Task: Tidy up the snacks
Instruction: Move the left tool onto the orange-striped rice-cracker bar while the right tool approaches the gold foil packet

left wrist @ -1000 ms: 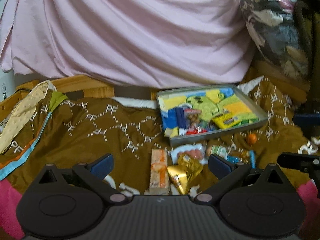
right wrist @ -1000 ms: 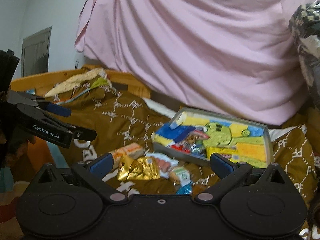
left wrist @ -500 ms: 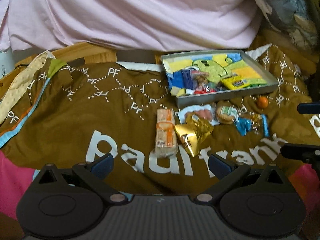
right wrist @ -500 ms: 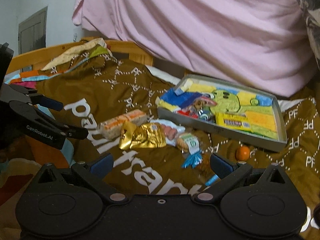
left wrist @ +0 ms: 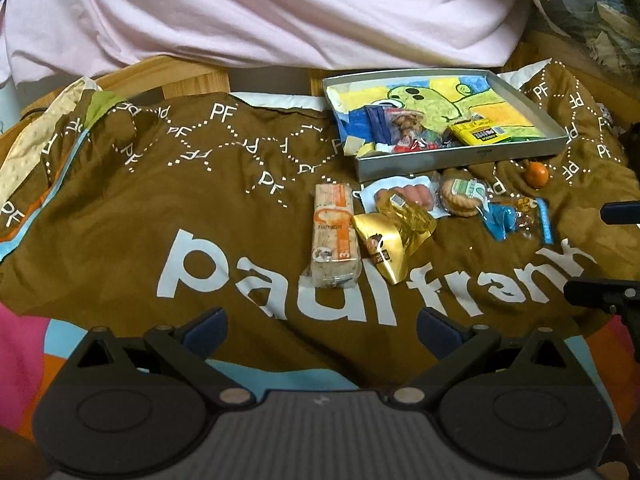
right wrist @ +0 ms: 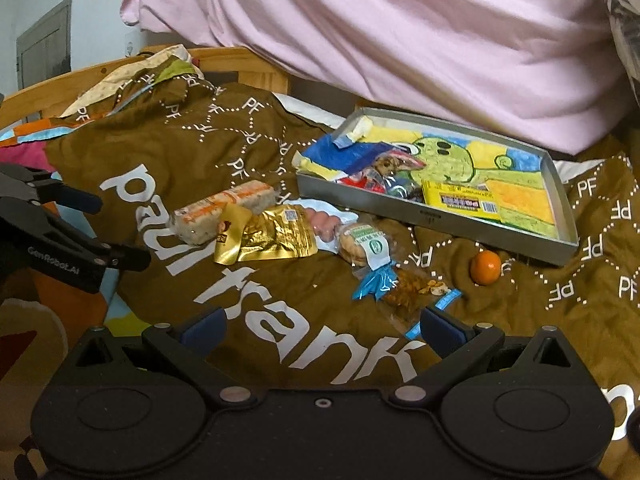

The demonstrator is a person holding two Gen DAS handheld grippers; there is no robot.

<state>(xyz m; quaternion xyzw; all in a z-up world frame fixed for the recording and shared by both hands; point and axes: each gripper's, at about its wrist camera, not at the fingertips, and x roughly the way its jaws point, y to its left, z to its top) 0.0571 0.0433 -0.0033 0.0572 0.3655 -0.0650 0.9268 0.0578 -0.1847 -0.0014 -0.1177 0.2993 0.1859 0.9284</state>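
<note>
A grey tray with a cartoon lining holds a yellow box and several small packets. In front of it on the brown blanket lie a cracker bar, a gold pouch, a sausage pack, a wrapped biscuit, a blue-ended nut packet and a small orange. My left gripper and right gripper both hover open and empty, short of the snacks.
The brown "paul frank" blanket covers the bed, with a wooden frame and pink cloth behind. A bundle of patterned fabric sits at the far right. The left gripper's fingers show at the right wrist view's left edge.
Both grippers have risen and tilted down, so the snacks and tray sit higher in view and the blanket's lettering shows. Nothing was grasped or moved.
</note>
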